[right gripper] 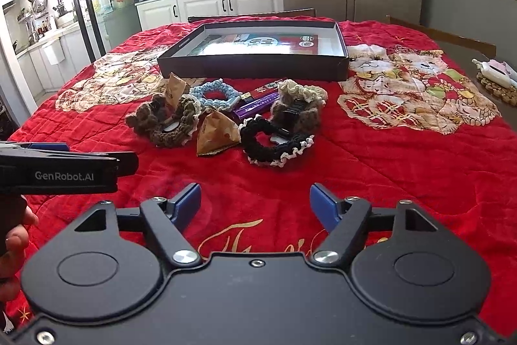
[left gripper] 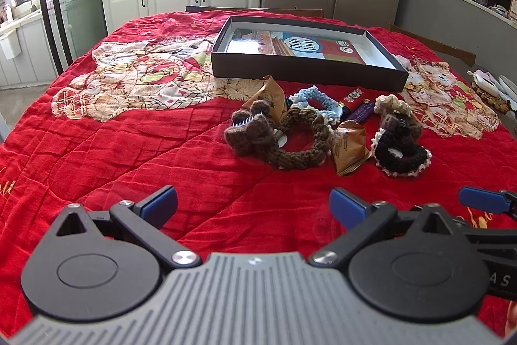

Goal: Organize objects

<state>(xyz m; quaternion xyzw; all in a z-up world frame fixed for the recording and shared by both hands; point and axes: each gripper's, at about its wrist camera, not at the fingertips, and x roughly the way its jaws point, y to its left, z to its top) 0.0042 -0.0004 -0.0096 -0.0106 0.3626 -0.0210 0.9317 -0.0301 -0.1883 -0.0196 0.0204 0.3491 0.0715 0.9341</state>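
Observation:
A shallow black box point(left gripper: 307, 68) point(right gripper: 252, 67) lies open on the red quilted cloth, far side. In front of it is a heap: a brown crocheted ring point(left gripper: 300, 151) point(right gripper: 174, 131), a blue crocheted ring point(left gripper: 315, 101) point(right gripper: 215, 94), a black scrunchie with white trim point(left gripper: 400, 156) point(right gripper: 274, 147), a beige scrunchie point(right gripper: 300, 99), a purple lighter point(left gripper: 363, 112) point(right gripper: 258, 107) and a brown paper packet point(left gripper: 350, 147) point(right gripper: 216, 134). My left gripper point(left gripper: 253, 206) hovers open, short of the heap. My right gripper point(right gripper: 257, 202) is open beside it, nothing between its fingers.
A person's hand point(right gripper: 16, 241) holds the left tool at the left edge. A white object on a woven mat point(left gripper: 488, 86) sits on bare table at the right. Wooden chair backs point(left gripper: 433, 46) stand behind the table. Bare cloth point(left gripper: 113, 151) spreads left of the heap.

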